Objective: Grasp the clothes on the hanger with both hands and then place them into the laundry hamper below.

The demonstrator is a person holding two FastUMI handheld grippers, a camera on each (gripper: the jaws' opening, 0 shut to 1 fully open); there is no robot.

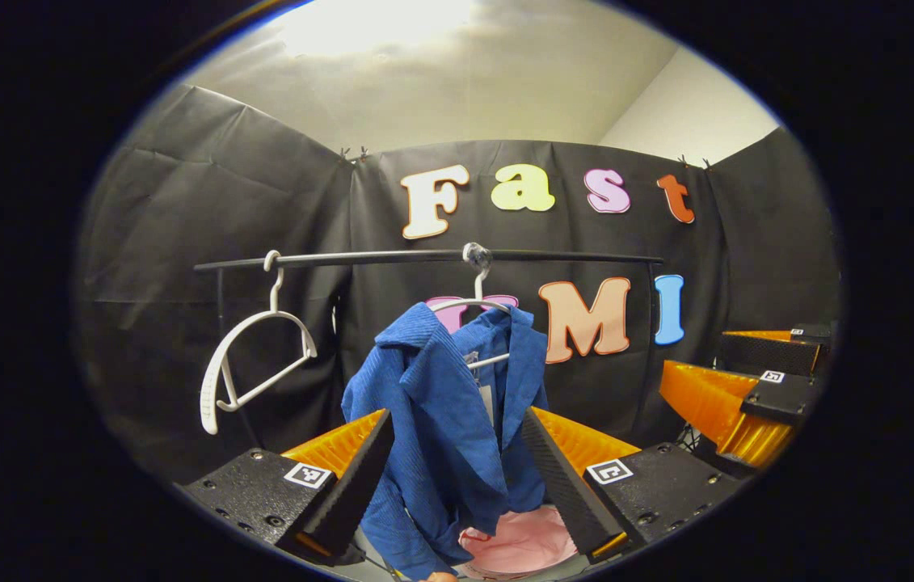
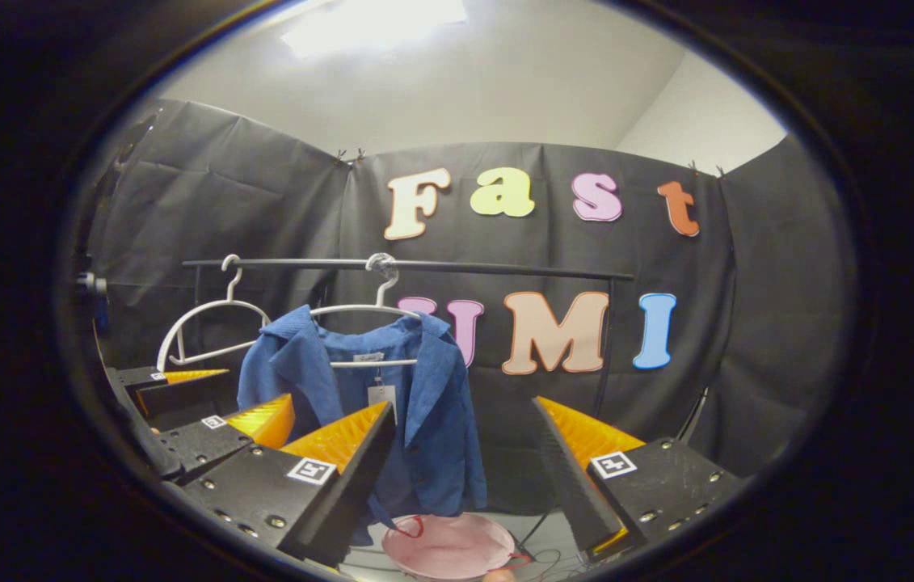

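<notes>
Blue jacket [image 1: 444, 420] hangs on a white hanger [image 1: 477, 311] from the black rail [image 1: 424, 257] at frame centre in the left gripper view, left shoulder slipped forward; pink hamper [image 1: 517, 546] sits below it at bottom centre. Left gripper [image 1: 457, 477]: jaws apart, jacket between them, contact not clear. Right gripper [image 2: 465, 461]: jaws apart, jacket behind its left finger; an empty hanger [image 2: 210, 323] hangs at left on the rail.

The blue corduroy jacket [image 2: 424, 404] before me hangs open on its white hanger [image 2: 360, 311]; the pink laundry hamper [image 2: 448, 546] sits directly below.
</notes>
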